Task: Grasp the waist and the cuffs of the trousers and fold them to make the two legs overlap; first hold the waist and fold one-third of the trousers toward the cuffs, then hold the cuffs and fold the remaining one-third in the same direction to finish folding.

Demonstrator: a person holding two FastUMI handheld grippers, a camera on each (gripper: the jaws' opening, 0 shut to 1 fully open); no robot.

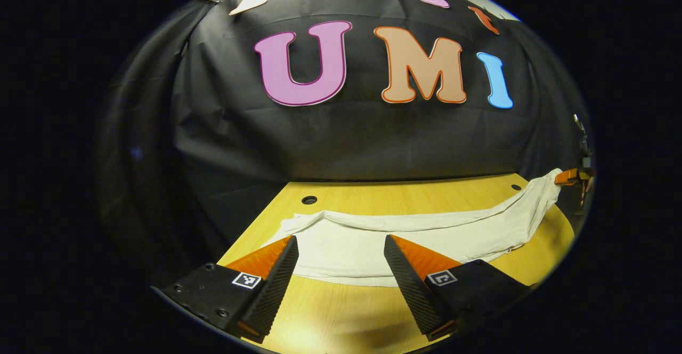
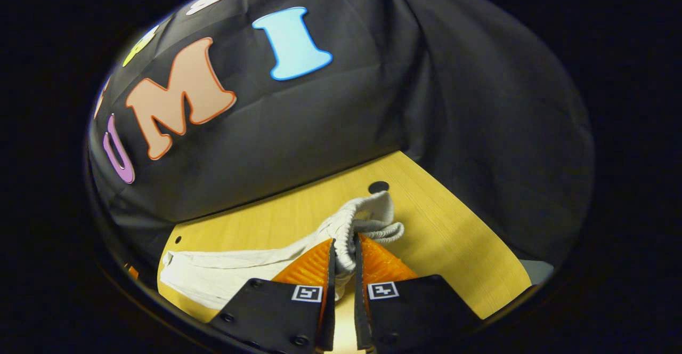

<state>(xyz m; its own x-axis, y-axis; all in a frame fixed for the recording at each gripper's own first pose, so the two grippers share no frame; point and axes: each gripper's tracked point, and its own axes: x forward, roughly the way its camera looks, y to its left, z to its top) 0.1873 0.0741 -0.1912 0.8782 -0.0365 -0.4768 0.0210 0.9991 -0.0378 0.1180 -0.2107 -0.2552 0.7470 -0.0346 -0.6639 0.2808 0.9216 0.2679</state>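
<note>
White trousers [image 1: 373, 236] lie stretched across the wooden table [image 1: 330, 311]. In the left gripper view my left gripper [image 1: 341, 244] stands open just above the cuff end, its fingers apart with cloth showing between them but not pinched. At the far right of that view the other gripper [image 1: 573, 175] lifts the waist end off the table. In the right gripper view my right gripper [image 2: 343, 247] is shut on the elastic waistband [image 2: 357, 226], which bunches up past the fingertips. The trouser legs [image 2: 213, 274] trail away to the lower left.
The table [image 2: 458, 247] has small round holes [image 1: 309, 200] [image 2: 378, 187] near its back edge. Black booth cloth [image 1: 346, 146] closes in the back and both sides.
</note>
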